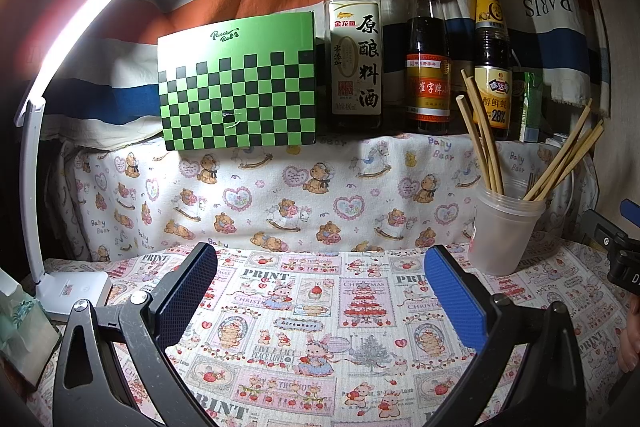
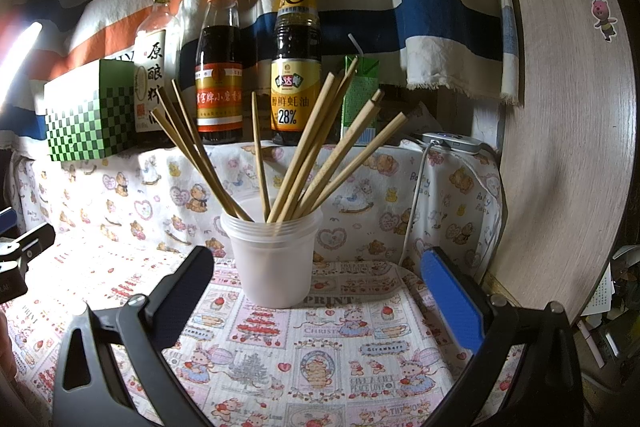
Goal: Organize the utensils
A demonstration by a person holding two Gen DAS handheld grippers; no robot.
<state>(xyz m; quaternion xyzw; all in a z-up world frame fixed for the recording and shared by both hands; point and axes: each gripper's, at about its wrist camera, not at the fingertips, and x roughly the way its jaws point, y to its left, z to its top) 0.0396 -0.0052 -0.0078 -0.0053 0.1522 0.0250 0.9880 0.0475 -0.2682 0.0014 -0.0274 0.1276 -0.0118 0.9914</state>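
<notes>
1. The left tongs (image 1: 320,291) are hovering spread wide over the patterned cloth on the desk (image 1: 304,339), pinching nothing; the stretch of cloth between their fingers is lying bare.
2. The right tongs (image 2: 318,291) are likewise standing spread and pinching nothing, facing the translucent cup (image 2: 276,259), which is sitting just ahead of them, roughly centred between the fingers.
3. The chopsticks (image 2: 304,155) are all standing in that cup, fanning out to both sides; from the left tongs the cup (image 1: 506,231) is showing ahead and to the right.
4. No loose utensil is showing on the desk, so the sorting is looking finished or nearly so, as a judgement.
5. Any next move is probably calling for a gentle tidy of the fan, or a clean retreat; a careless nudge is likely to tip the light cup.
6. Behind the cup a cloth-covered ledge is carrying the bottles (image 2: 218,67) and a green checkered box (image 1: 238,83), closing off the far side.
7. A wooden panel (image 2: 568,107) is crowding the right tongs' outer side; open room is lying between the two tongs and toward the near edge.
</notes>
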